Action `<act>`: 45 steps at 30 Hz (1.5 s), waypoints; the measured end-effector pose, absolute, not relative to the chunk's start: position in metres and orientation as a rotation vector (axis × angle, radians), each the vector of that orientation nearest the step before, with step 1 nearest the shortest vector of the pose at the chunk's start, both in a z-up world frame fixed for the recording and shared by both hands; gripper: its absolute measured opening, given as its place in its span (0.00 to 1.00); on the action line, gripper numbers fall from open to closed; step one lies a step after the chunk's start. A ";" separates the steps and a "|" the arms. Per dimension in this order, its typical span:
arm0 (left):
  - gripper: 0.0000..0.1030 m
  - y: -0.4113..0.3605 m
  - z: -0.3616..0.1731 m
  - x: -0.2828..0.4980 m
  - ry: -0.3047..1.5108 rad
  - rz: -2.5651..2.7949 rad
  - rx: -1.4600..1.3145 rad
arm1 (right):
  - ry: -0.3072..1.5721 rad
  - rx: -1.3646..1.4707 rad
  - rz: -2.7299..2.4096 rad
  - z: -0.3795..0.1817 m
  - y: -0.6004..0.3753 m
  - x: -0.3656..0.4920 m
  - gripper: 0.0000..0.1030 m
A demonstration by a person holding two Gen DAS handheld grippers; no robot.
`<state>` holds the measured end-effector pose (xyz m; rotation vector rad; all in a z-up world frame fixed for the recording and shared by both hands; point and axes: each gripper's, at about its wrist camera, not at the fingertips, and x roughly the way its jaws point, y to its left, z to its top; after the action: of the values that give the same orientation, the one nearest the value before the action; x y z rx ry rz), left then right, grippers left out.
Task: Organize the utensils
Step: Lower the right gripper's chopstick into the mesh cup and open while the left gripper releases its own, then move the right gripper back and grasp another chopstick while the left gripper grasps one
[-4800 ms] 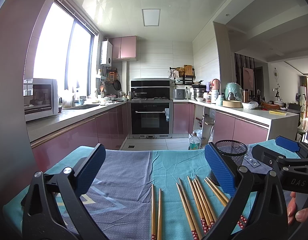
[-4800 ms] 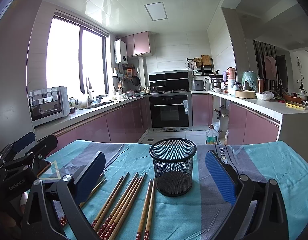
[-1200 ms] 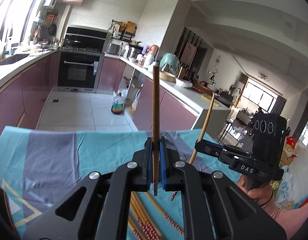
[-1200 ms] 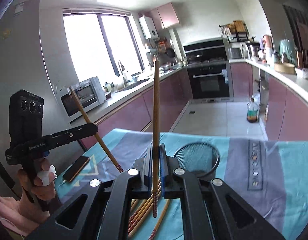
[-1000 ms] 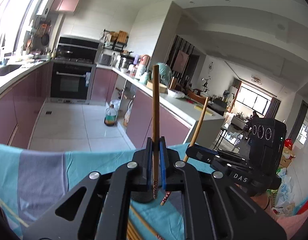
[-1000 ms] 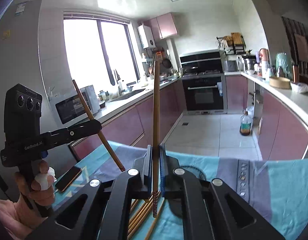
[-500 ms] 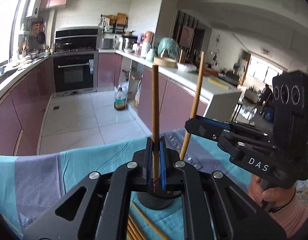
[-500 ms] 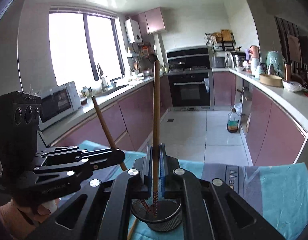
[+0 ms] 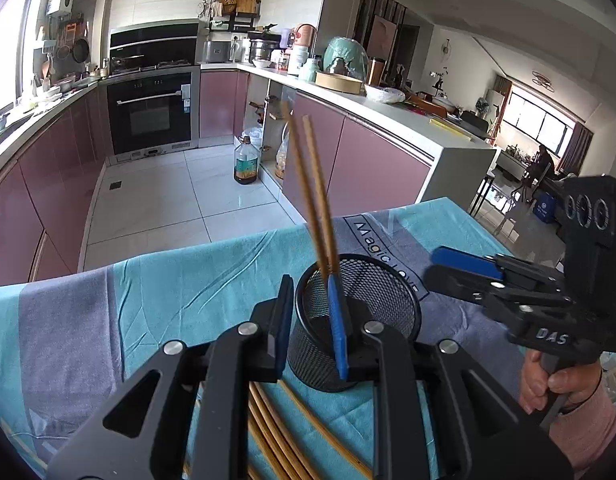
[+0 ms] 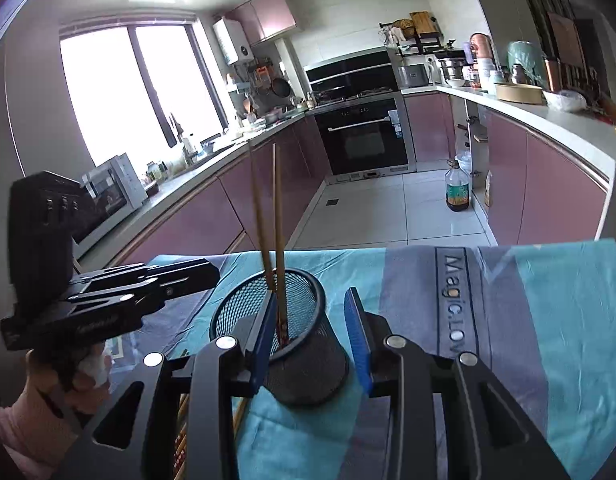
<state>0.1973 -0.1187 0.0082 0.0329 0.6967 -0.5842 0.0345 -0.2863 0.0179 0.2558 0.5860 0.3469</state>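
Observation:
A black mesh cup (image 9: 360, 320) (image 10: 308, 364) stands on the teal and grey cloth. Two wooden chopsticks (image 9: 314, 192) (image 10: 276, 220) lean upright inside it, free of any pad. My left gripper (image 9: 310, 324) hangs just above the cup's near left rim. Its jaws are opening and nothing is pressed between them. From the other side, my right gripper (image 10: 311, 340) straddles the cup's rim, jaws also opening, with no chopstick gripped. Each gripper shows in the other's view: the right gripper (image 9: 452, 272) and the left gripper (image 10: 203, 276).
Several loose chopsticks (image 9: 275, 432) (image 10: 183, 416) lie on the cloth (image 9: 179, 292) near me. The table's far edge drops to a tiled kitchen floor with an oil bottle (image 9: 245, 160). A person's hands (image 9: 556, 384) (image 10: 55, 376) hold the gripper handles.
Both grippers sank toward the cup, each shut on a chopstick. Their jaws have since parted, and the two chopsticks now stand in the cup.

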 end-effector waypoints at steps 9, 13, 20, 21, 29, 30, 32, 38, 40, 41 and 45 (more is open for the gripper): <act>0.21 -0.122 -0.009 0.203 0.746 -0.575 0.032 | 0.786 0.319 0.231 -0.050 -0.301 0.058 0.25; 0.21 -0.121 -0.018 0.204 0.767 -0.578 0.029 | 0.831 0.270 0.246 -0.064 -0.276 0.071 0.20; 0.28 -0.115 -0.029 0.200 0.778 -0.573 0.013 | 0.831 0.217 0.266 -0.058 -0.251 0.073 0.10; 0.28 -0.113 -0.029 0.200 0.778 -0.570 0.009 | 0.830 0.215 0.268 -0.057 -0.250 0.074 0.10; 0.36 -0.097 -0.031 0.191 0.763 -0.537 -0.022 | 0.828 0.221 0.261 -0.053 -0.248 0.073 0.19; 0.38 -0.093 -0.030 0.188 0.753 -0.530 -0.025 | 0.827 0.231 0.260 -0.054 -0.252 0.071 0.21; 0.44 -0.083 -0.026 0.180 0.723 -0.502 -0.027 | 0.818 0.231 0.259 -0.050 -0.255 0.059 0.28; 0.46 -0.052 -0.022 0.147 0.678 -0.401 0.007 | 0.840 0.160 0.391 -0.043 -0.226 0.020 0.35; 0.46 -0.044 -0.030 0.139 0.697 -0.366 0.027 | 0.858 0.118 0.449 -0.045 -0.207 0.015 0.36; 0.46 -0.041 -0.035 0.137 0.714 -0.352 0.034 | 0.866 0.108 0.466 -0.046 -0.200 0.015 0.36; 0.46 -0.025 -0.055 0.128 0.771 -0.309 0.066 | 0.899 0.047 0.463 -0.058 -0.178 0.019 0.36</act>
<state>0.1279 -0.0247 -0.0546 0.0657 0.7713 -0.3087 0.0190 -0.1779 -0.0580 0.0473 0.8988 0.4632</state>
